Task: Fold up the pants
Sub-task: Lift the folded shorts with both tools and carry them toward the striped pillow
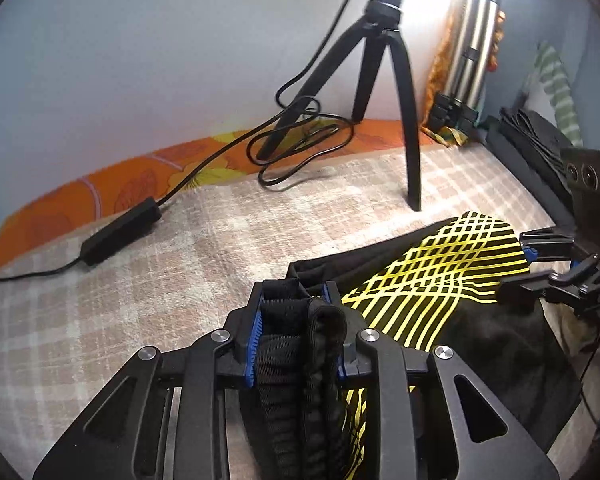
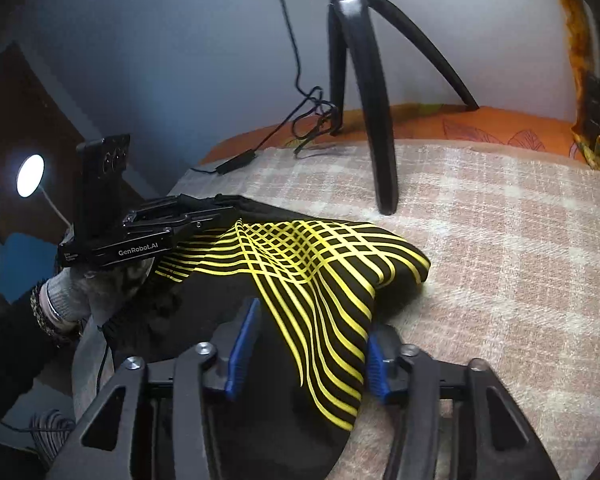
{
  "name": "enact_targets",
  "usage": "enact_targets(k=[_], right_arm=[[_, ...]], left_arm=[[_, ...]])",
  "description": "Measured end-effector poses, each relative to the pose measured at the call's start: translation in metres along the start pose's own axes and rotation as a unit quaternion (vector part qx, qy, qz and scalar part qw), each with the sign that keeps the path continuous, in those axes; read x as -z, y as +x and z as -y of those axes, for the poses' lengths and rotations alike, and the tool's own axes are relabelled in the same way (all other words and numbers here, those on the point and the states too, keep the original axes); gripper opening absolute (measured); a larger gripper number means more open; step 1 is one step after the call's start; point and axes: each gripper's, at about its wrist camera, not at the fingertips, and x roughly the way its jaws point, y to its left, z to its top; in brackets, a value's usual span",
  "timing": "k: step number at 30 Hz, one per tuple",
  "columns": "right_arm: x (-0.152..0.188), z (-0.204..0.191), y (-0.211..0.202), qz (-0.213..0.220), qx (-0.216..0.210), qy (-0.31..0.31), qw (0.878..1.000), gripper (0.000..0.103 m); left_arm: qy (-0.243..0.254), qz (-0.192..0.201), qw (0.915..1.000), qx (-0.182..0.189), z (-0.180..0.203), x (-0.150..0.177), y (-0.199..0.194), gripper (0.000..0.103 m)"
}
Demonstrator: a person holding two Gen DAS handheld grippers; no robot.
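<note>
Black pants with a yellow crossing-stripe print (image 1: 440, 272) (image 2: 320, 272) lie on a checked beige blanket (image 1: 140, 300). My left gripper (image 1: 296, 292) is shut on the bunched black elastic waistband, which fills the gap between its blue pads. In the right wrist view the left gripper (image 2: 204, 216) is at the left, held by a gloved hand (image 2: 72, 296), and lifts the cloth into a ridge. My right gripper (image 2: 312, 344) (image 1: 520, 268) has its jaws apart over a striped corner of the pants. The cloth lies between the pads, but they do not pinch it.
A black tripod (image 1: 384, 80) (image 2: 364, 100) stands on the blanket just behind the pants. Its cable and inline box (image 1: 120, 232) trail to the left. A steel flask (image 1: 472, 40) and a pile of dark clothes (image 1: 532, 140) sit at the back right. An orange sheet edges the wall.
</note>
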Motion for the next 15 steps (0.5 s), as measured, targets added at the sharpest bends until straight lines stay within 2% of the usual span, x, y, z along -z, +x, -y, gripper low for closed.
enact_targets(k=[2, 3, 5, 15], right_arm=[[0.001, -0.004, 0.004, -0.007, 0.007, -0.009, 1.0, 0.014], [0.0, -0.007, 0.005, -0.008, 0.011, -0.014, 1.0, 0.011], [-0.001, -0.01, 0.002, 0.002, 0.013, -0.014, 1.0, 0.008], [-0.005, -0.029, -0.038, 0.044, 0.008, -0.025, 0.999, 0.007]], left_arm=[[-0.002, 0.007, 1.0, 0.0, 0.001, 0.0, -0.006, 0.025], [-0.004, 0.012, 0.9999, -0.001, 0.001, 0.0, -0.01, 0.024], [-0.011, 0.024, 0.9996, -0.003, 0.001, -0.001, -0.018, 0.024], [-0.038, 0.071, 0.9967, -0.009, 0.007, 0.002, -0.064, 0.024]])
